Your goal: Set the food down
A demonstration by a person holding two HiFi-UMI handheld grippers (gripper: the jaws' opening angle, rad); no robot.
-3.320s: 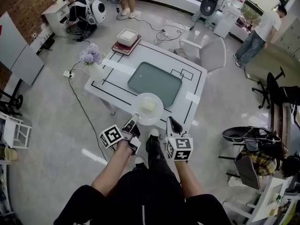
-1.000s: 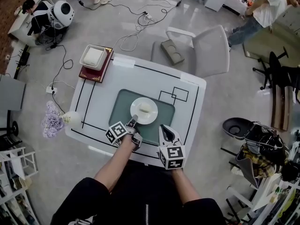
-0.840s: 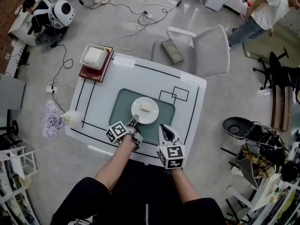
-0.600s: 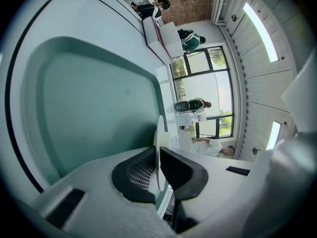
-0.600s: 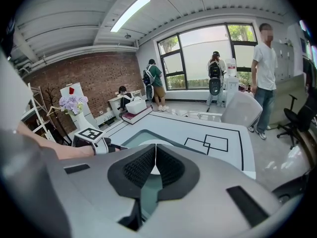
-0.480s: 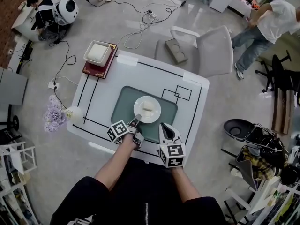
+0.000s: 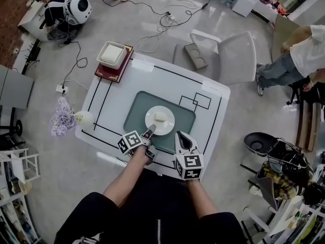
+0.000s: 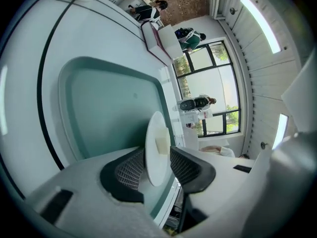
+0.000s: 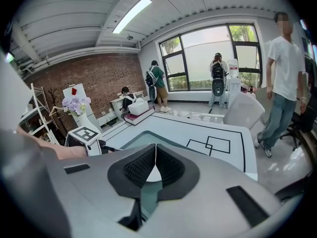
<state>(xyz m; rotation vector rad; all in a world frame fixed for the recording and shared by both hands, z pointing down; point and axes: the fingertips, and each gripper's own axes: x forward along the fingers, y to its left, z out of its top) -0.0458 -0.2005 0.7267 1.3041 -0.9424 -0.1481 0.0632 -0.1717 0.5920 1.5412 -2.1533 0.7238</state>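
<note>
A white plate (image 7: 160, 121) with a pale block of food (image 7: 161, 117) lies on the green mat (image 7: 136, 105) of the white table (image 7: 114, 93). My left gripper (image 7: 149, 133) is at the plate's near rim. In the left gripper view the plate (image 8: 154, 152) stands between the pads (image 8: 130, 170), and a gap shows on the side of the food (image 8: 162, 144). Those jaws have just been opening, with the rim still between them. My right gripper (image 7: 181, 136) hovers over the mat's near right corner, shut with nothing in it (image 9: 155, 155).
A white box on a dark red book (image 7: 111, 56) sits at the table's far left corner. A vase of purple flowers (image 7: 63, 118) stands at the left edge. A grey chair (image 7: 231, 57) stands behind the table, a person (image 7: 299, 52) at the right, cables on the floor.
The plate went from the table's near edge onto the green mat and has lain there for the last second. The right gripper has kept still.
</note>
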